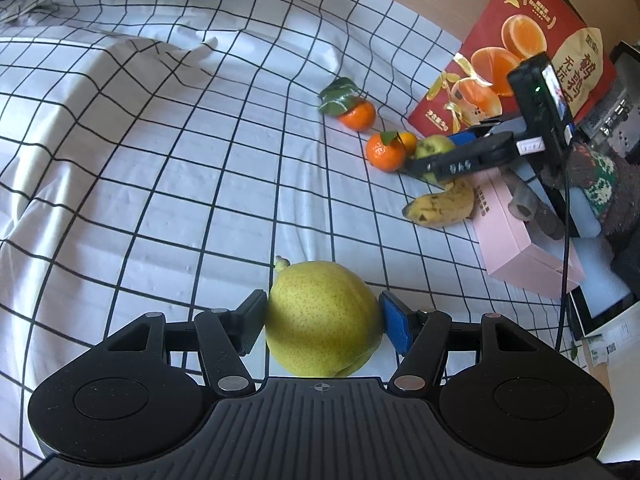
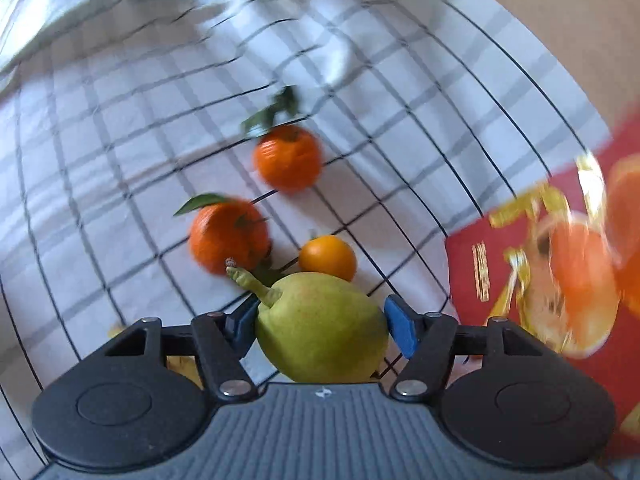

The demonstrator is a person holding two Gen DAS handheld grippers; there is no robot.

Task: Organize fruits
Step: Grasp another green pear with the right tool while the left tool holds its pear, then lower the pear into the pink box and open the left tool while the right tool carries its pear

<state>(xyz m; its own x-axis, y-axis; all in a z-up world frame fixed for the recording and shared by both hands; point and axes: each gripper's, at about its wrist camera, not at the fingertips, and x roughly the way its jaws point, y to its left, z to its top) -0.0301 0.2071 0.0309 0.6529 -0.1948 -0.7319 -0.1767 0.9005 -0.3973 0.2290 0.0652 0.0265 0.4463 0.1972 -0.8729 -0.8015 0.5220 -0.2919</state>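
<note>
Left wrist view: the left gripper (image 1: 322, 318) clamps a round, yellow-green speckled pear (image 1: 322, 320) above the checked sheet (image 1: 140, 200). The right gripper (image 2: 320, 326) squeezes a greener, stemmed pear (image 2: 320, 328) near three oranges (image 2: 230, 236).

Bright daylight rakes the checked sheet (image 1: 160, 200), leaving soft shadows; the left view is sharp, the right smeared by motion (both bow at the edges).

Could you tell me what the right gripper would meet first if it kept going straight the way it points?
Probably the small orange, just beyond the green pear that the right gripper holds in its jaws; blur makes depth unsure.
</note>
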